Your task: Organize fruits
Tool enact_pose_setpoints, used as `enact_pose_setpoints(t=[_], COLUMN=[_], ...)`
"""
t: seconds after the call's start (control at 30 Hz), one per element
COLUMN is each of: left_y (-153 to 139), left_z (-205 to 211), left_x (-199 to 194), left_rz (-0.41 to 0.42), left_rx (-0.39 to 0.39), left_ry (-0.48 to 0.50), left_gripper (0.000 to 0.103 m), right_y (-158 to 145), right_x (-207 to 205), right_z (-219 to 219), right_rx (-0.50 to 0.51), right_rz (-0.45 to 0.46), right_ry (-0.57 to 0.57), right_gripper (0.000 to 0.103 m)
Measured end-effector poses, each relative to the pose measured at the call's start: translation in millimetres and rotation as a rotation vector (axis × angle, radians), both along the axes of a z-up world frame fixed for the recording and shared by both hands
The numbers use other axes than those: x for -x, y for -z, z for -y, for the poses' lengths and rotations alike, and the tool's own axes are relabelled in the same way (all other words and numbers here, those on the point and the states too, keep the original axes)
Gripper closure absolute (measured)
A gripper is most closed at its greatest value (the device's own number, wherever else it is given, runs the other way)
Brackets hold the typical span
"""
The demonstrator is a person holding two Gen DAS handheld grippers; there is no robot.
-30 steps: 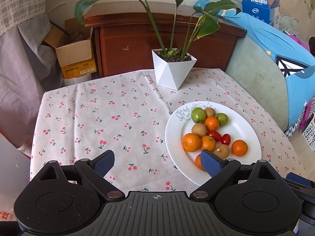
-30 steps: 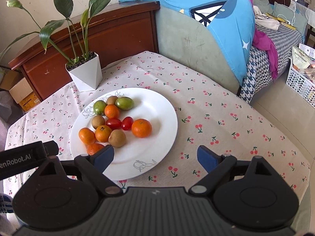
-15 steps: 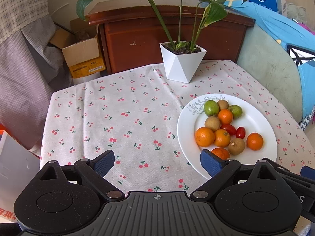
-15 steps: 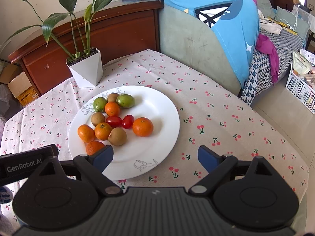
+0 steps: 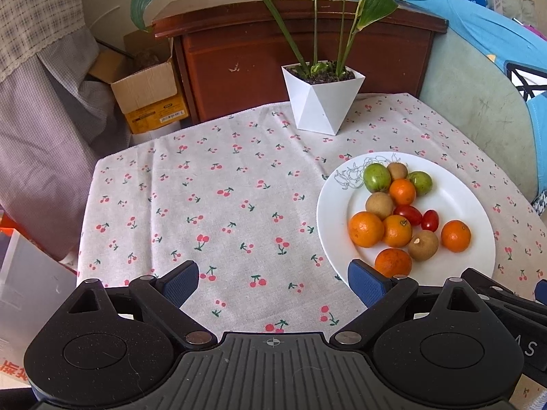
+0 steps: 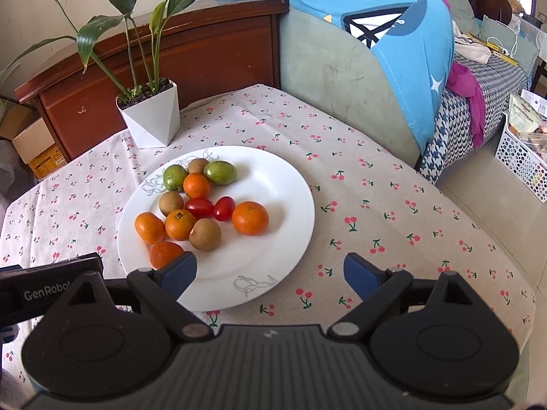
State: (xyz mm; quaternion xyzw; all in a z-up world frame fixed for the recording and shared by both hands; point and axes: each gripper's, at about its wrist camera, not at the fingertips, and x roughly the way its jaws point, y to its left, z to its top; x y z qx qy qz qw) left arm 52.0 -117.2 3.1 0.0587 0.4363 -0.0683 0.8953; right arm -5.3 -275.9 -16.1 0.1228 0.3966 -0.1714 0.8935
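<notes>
All the fruits (image 6: 201, 205) lie together on the white plate (image 6: 273, 239), mixed by kind, while both the left gripper (image 5: 273, 282) and the right gripper (image 6: 270, 273) hang spread and empty.

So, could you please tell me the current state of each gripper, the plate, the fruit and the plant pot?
left gripper: jaws open, holding nothing.
right gripper: jaws open, holding nothing.
plate: flat on the tablecloth, fruit clustered on one side.
fruit: mixed, unsorted, none gripped.
plant pot: upright, beyond the plate.

Nearest orange (image 6: 164, 254) partly behind jaws.
</notes>
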Motion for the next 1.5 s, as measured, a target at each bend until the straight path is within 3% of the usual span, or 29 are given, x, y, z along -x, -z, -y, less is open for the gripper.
enact_pose_setpoints(t=[0.97, 1.5], left_y=[-1, 7], left_z=[-10, -54], left_x=[5, 22], left_rz=[-0.004, -0.032], left_rx=[-0.029, 0.003], left_ry=[0.007, -0.038], left_gripper=[0.008, 0.008], right_y=[0, 16], right_x=[3, 21], right_z=[-11, -48], right_rx=[0.007, -0.015], right_rz=[0.008, 0.048], right_ry=[-0.055, -0.286], right_gripper=[0.010, 0.010])
